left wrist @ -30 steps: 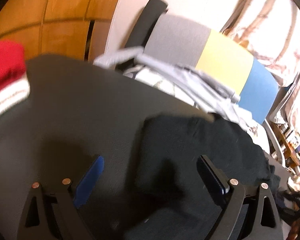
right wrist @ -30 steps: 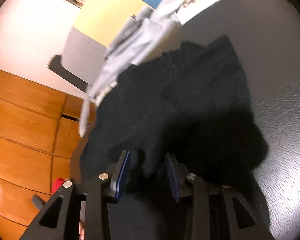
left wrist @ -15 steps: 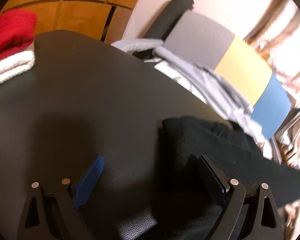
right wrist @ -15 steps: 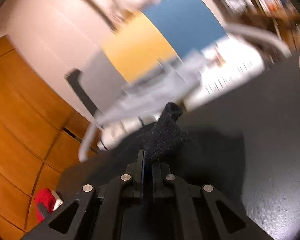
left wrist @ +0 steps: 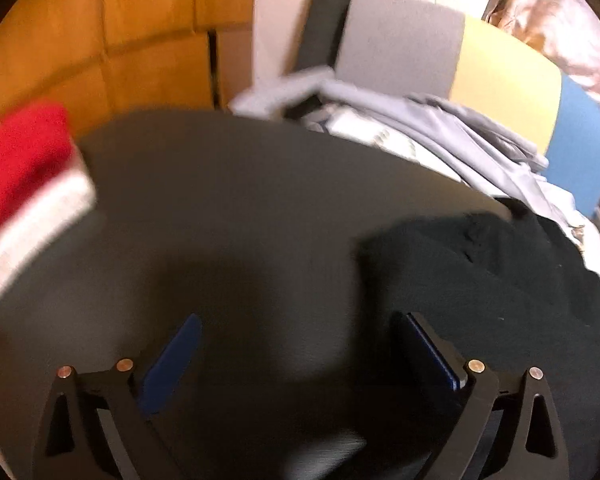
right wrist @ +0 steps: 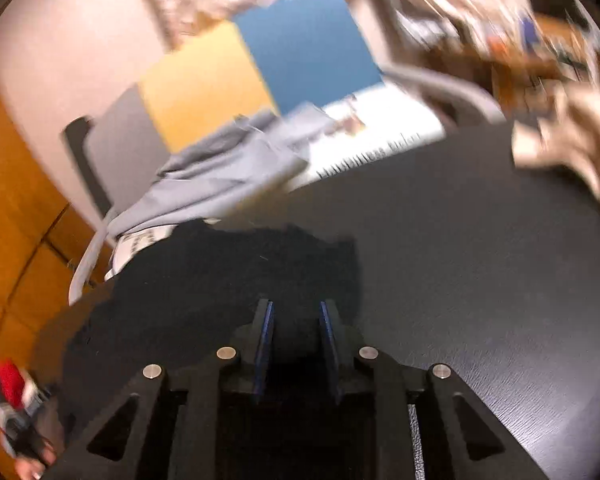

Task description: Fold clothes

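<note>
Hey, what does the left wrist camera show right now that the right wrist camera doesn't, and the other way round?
Only the left wrist view shows the left gripper, fingers wide apart over bare table, and the red garment on a white one seen large.

Only the right wrist view shows the right gripper, fingers narrowly apart over the black garment, plus blurred clutter at far right.

Both show the black garment, the dark table, the grey clothes and the grey, yellow and blue chair.
</note>
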A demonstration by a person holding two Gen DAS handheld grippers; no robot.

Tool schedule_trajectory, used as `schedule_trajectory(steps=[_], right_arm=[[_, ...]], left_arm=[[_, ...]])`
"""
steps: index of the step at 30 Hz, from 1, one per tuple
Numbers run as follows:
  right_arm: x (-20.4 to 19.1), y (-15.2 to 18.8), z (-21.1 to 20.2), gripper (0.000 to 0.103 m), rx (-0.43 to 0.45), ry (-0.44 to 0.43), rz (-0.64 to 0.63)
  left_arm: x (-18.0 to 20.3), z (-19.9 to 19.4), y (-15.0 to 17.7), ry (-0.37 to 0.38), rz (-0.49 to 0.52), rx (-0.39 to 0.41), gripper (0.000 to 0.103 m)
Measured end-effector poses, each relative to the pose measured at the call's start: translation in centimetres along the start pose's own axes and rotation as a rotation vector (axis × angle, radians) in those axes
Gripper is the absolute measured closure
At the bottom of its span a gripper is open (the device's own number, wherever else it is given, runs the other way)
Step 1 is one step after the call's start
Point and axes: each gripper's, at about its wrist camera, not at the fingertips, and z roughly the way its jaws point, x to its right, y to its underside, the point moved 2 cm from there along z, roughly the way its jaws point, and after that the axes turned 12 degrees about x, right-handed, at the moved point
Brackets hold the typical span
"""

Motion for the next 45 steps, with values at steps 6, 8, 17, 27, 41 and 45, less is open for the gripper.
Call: schedule_trajectory(steps=[6, 8, 17, 27, 41, 45], right_arm=[[-5.8, 2.7, 2.4, 0.078, -0.093, -0.125, -0.204], [-6.5, 4.1, 3.3, 0.078, -0.130, -0.108, -0.236], [-6.1, 5.1, 3.3, 0.079, -0.140, -0.073, -0.205], [-4.6, 4.8, 3.6, 0.079, -0.128, -0.090, -0.114], [-5.9, 5.5, 3.1, 0.079, -0.157, -0.109, -0.231], [-6.7, 5.9, 3.0, 0.079, -0.151, -0.082, -0.291]], left_arm=[[-0.3, -3.7, 1.4, 0.116, 0.098, 0.014, 0.003], [0.1, -4.6, 2.2, 0.145, 0.156, 0.003, 0.003], [4.6, -3.6, 4.1, 0.000, 0.461, 0.046, 0.003], [-0.3, -1.6, 2.7, 0.000, 0.266, -0.045, 0.003], [-4.2, -0.7, 2.6, 0.063, 0.096, -0.136, 0.003], [-5.0, -0.6, 2.4, 0.054, 0.072, -0.141, 0.001]])
